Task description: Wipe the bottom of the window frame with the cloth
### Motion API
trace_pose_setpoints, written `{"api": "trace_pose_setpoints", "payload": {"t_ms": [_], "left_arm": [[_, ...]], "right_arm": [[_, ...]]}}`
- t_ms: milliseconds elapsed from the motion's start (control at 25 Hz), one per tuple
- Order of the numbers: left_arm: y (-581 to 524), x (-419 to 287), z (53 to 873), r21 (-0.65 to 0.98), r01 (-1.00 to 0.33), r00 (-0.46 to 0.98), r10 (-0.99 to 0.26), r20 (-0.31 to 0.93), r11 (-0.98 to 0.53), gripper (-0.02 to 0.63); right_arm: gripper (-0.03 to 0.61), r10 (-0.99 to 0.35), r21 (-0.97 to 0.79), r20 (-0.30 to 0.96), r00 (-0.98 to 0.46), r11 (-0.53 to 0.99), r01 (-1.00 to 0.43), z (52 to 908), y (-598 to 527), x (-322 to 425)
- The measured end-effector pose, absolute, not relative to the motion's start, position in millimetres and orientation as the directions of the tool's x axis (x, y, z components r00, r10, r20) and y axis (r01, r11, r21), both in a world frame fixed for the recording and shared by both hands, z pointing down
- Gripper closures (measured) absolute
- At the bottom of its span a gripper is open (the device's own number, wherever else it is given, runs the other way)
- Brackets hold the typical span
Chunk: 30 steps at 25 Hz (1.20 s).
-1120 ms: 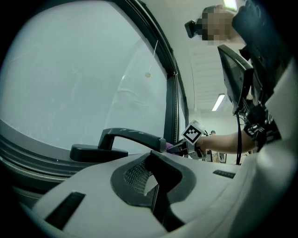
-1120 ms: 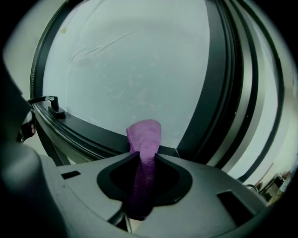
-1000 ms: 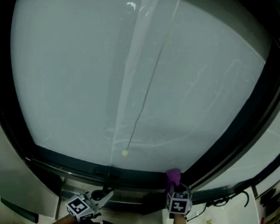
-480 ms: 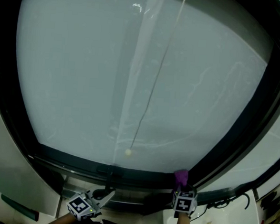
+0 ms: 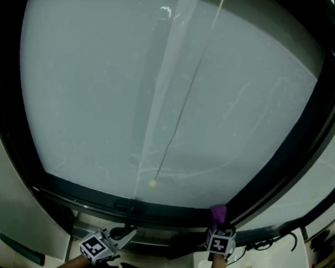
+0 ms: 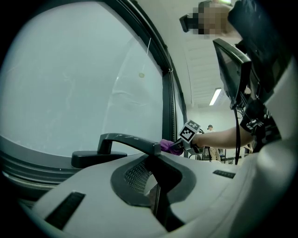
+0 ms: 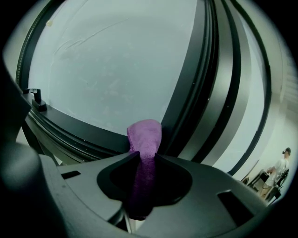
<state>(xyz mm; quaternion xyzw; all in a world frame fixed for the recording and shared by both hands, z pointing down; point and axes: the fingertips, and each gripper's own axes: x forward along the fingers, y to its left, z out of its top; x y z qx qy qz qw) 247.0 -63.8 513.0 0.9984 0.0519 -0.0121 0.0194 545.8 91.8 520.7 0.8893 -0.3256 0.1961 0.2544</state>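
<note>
At frame's lower right corner, cloth (image 7: 145, 139): purple, pressed against the dark bottom rail (image 5: 94, 197).
Right gripper (image 5: 218, 224): jaws clamped on the cloth.
Left gripper (image 5: 127, 233): jaws together, nothing between them, near the window handle (image 6: 125, 140).
Marker cube (image 5: 219, 243): black-and-white square pattern.

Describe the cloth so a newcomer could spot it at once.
Start at the pale window pane and follow its black bottom frame rightwards to the corner with the upright. There the cloth sticks out of the right gripper, pinched between its jaws. It is the only purple thing in view.
</note>
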Motion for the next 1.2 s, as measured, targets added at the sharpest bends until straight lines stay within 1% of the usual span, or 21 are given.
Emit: {"api": "trace_pose_setpoints", "payload": {"t_ms": [440, 600, 680, 880, 1080, 1200], "left_arm": [[-64, 246, 514, 0.046, 0.131, 0.991, 0.131, -0.008, -0.99, 0.609], [-63, 245, 516, 0.045, 0.146, 0.989, 0.146, -0.008, -0.988, 0.609], [-62, 244, 517, 0.044, 0.157, 0.988, 0.156, -0.01, -0.987, 0.609], [-58, 235, 517, 0.078, 0.178, 0.984, 0.178, -0.015, -0.981, 0.609], [-55, 235, 512, 0.08, 0.2, 0.98, 0.198, -0.026, -0.977, 0.609], [-56, 237, 509, 0.085, 0.182, 0.983, 0.178, -0.046, -0.98, 0.609]], "right_arm": [[0.491, -0.427, 0.36, 0.494, 0.757, -0.692, -0.626, 525, 110, 549], [0.492, -0.423, 0.324, 0.518, 0.743, -0.707, -0.629, 538, 119, 537], [0.492, -0.445, 0.275, 0.504, 0.74, -0.73, -0.626, 538, 126, 527], [0.492, -0.596, 0.061, 0.33, 0.732, -0.76, -0.647, 523, 140, 498], [0.492, -0.64, -0.077, 0.142, 0.755, -0.768, -0.636, 499, 158, 460], [0.492, -0.649, -0.07, 0.072, 0.758, -0.761, -0.645, 498, 163, 422]]}}
